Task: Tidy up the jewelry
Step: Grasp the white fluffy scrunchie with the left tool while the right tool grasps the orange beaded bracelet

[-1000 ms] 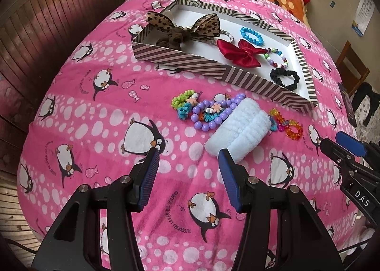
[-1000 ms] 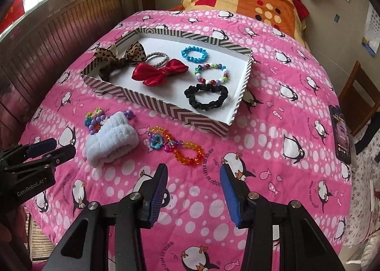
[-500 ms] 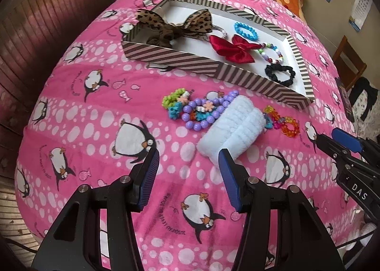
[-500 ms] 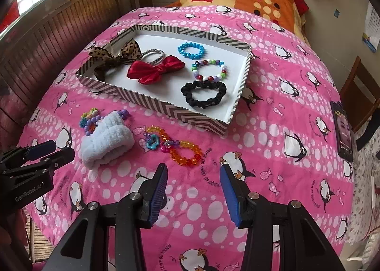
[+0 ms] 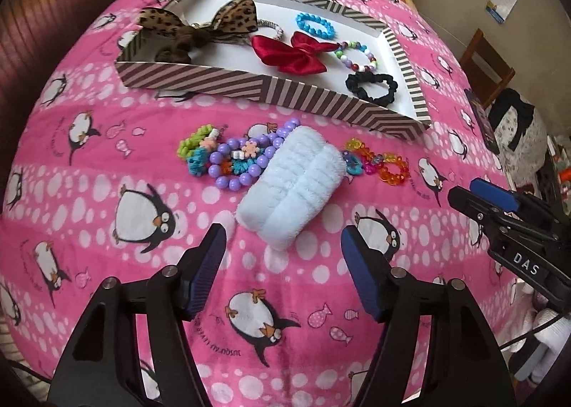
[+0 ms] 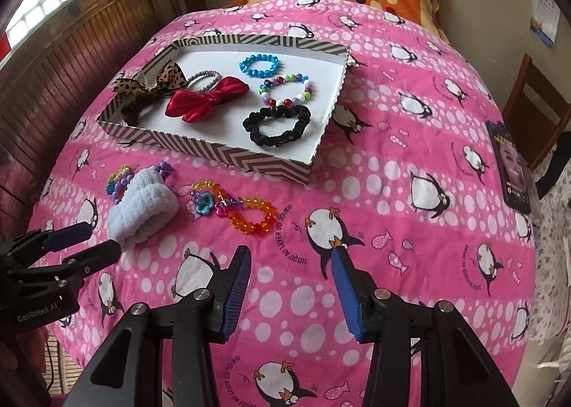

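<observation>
Left gripper [image 5: 283, 257]: jaws opening, nothing between the pads, poised just short of the near end of the pale-blue fluffy terry wristband [image 5: 291, 189]. Right gripper [image 6: 289, 271]: jaws parted, empty, hovering over bare blanket a little short of the clear orange-and-yellow faceted bead bracelet [image 6: 251, 216].

Carrier: pink penguin-print fleece blanket [image 5: 107, 143] on a bed. The shallow striped cardboard box with white floor [image 5: 271, 87] sits toward the far edge of the blanket. Already inside: leopard-print bow, red satin bow, turquoise bead bracelet, multicolour bead bracelet, black scrunchie. Not yet boxed, in a row just in front of the box's near wall: wristband, orange bracelet, and a cluster of lilac bead bracelet with small coloured elastics [image 5: 232, 159].

Risks, as judged:
- Wristband lies partly on the lilac beads; lifting it may drag or scatter them.
- Soft fleece gives under the pads, so a low pinch could catch blanket along with the band.
- Band is bulky and compressible; a shallow grip at its end may slip.
- Grippers work close together; crossing paths toward the box could collide.
</observation>
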The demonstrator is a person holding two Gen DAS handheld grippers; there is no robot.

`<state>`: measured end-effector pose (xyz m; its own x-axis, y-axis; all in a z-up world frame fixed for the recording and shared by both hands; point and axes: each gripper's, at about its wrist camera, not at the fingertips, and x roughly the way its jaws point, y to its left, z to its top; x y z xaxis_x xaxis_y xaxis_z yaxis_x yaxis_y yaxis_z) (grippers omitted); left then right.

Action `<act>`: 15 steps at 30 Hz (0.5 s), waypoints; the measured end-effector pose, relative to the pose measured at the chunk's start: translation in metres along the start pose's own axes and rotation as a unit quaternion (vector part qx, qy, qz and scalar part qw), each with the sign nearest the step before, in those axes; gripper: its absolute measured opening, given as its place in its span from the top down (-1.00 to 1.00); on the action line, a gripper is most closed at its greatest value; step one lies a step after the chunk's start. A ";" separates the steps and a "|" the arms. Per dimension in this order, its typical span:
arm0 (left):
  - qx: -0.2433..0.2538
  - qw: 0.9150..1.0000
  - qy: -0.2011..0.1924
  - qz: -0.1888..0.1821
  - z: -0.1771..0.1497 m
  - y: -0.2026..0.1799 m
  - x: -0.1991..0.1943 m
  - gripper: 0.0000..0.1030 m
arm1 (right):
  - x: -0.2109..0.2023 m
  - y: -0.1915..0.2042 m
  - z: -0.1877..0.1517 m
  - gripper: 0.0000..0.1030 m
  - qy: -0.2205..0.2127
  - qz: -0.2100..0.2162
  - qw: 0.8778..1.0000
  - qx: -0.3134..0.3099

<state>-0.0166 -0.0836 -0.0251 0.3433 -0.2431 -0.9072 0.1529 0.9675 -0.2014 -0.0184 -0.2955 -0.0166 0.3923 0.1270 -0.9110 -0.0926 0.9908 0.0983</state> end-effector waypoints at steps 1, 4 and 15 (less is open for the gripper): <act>0.002 1.000 0.000 0.003 0.002 0.000 0.002 -0.30 | 0.001 -0.001 -0.001 0.11 0.000 0.002 1.000 0.003; 0.019 1.000 0.004 0.014 0.007 -0.003 0.010 -0.30 | 0.003 -0.004 -0.001 0.09 0.001 0.026 1.000 0.011; 0.014 0.999 0.018 -0.031 0.010 0.015 0.029 0.45 | 0.033 0.026 0.011 0.09 0.003 0.082 0.996 -0.032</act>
<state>0.0048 -0.0770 -0.0506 0.2990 -0.2984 -0.9064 0.1988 0.9485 -0.2467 0.0021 -0.2646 -0.0392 0.3619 0.2857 -0.8873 -0.2130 0.9520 0.2197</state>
